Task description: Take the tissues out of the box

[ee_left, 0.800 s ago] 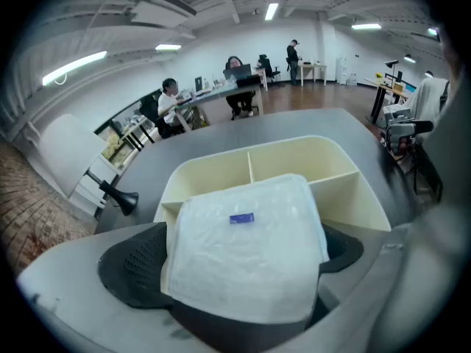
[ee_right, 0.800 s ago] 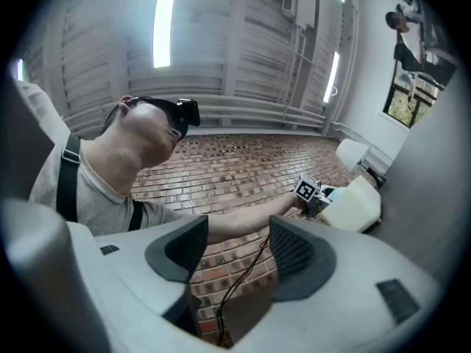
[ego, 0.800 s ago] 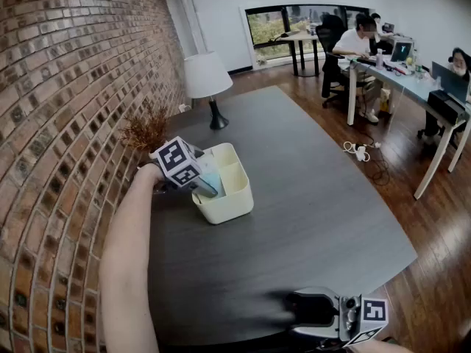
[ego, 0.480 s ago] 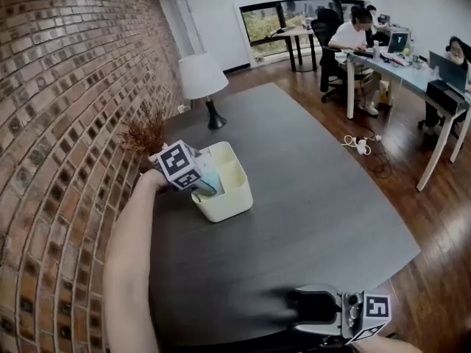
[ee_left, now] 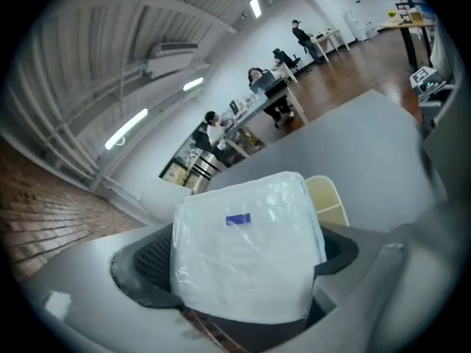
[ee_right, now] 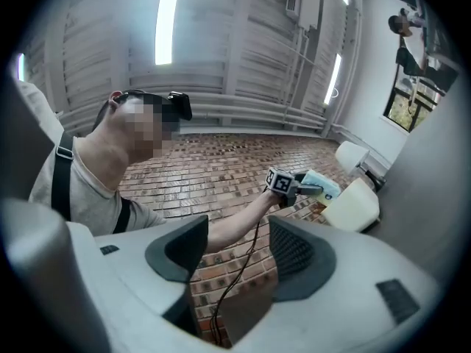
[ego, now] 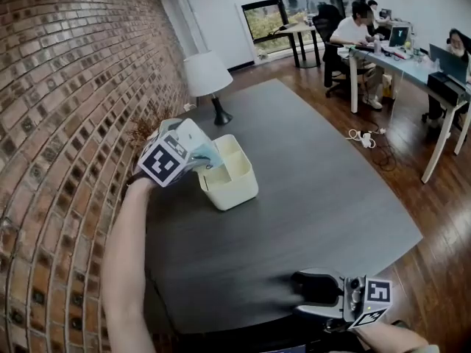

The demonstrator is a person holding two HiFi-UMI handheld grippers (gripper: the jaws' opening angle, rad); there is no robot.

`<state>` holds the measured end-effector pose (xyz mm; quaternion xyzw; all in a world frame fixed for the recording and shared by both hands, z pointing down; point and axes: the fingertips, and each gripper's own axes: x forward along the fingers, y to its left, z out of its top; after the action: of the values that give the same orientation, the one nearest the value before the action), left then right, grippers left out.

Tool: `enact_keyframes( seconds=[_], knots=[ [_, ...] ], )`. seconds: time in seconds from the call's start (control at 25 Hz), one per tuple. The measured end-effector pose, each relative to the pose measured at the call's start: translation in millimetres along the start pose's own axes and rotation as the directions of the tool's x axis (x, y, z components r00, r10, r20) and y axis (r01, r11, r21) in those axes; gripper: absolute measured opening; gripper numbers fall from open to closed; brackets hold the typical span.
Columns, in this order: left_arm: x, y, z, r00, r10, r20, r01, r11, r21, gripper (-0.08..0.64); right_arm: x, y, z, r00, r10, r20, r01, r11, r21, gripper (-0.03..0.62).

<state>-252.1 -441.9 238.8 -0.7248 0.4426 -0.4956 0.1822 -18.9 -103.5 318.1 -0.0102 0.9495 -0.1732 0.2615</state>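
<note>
the left gripper (ego: 193, 153) holds the pack of tissues (ee_left: 246, 248) in its jaws, just above the box (ego: 232, 179). the right gripper (ee_right: 239, 259) sits far from the box, jaws wide and empty. the wrap looks slippery, so a loose squeeze could drop the pack into the box.

Pretty bright, even light. Daylight comes in through the window (ego: 283, 20) past the far end of the table (ego: 316, 182), with only soft shadows on the tabletop. Strong fisheye bending everywhere; the gripper views go black at the corners and the near stuff is blurry.
</note>
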Motion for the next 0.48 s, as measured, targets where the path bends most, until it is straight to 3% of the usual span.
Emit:
enact_keyframes(
  seconds=[0.16, 0.28, 0.36, 0.4, 0.48],
  knots=[
    [-73.6, -4.9, 13.3, 0.975, 0.157, 0.158, -0.137, 0.982, -0.129, 0.528, -3.4, -4.2, -4.7, 1.000, -0.016, -0.014, 0.015, 1.000, -0.027, 0.264],
    [-121.9, -30.2, 9.3, 0.944, 0.221, 0.247, -0.163, 0.958, -0.236, 0.527, -0.4, -3.0, -6.5, 1.000, -0.023, -0.015, 0.022, 1.000, -0.022, 0.264],
    [-145.8, -59.2, 3.3, 0.916, 0.230, 0.329, -0.107, 0.930, -0.352, 0.526, -0.2, -4.1, -8.6, 0.999, -0.035, -0.018, 0.035, 0.999, -0.004, 0.264],
    [-155.2, -76.2, 0.2, 0.897, 0.227, 0.379, -0.050, 0.905, -0.423, 0.526, -0.2, -5.0, -10.3, 0.999, -0.041, -0.018, 0.041, 0.999, 0.006, 0.264],
    [-170.7, -113.7, -7.2, 0.851, 0.213, 0.480, 0.105, 0.827, -0.553, 0.525, 1.0, -4.4, -12.8, 0.999, -0.043, -0.018, 0.043, 0.999, 0.019, 0.263]
  ],
)
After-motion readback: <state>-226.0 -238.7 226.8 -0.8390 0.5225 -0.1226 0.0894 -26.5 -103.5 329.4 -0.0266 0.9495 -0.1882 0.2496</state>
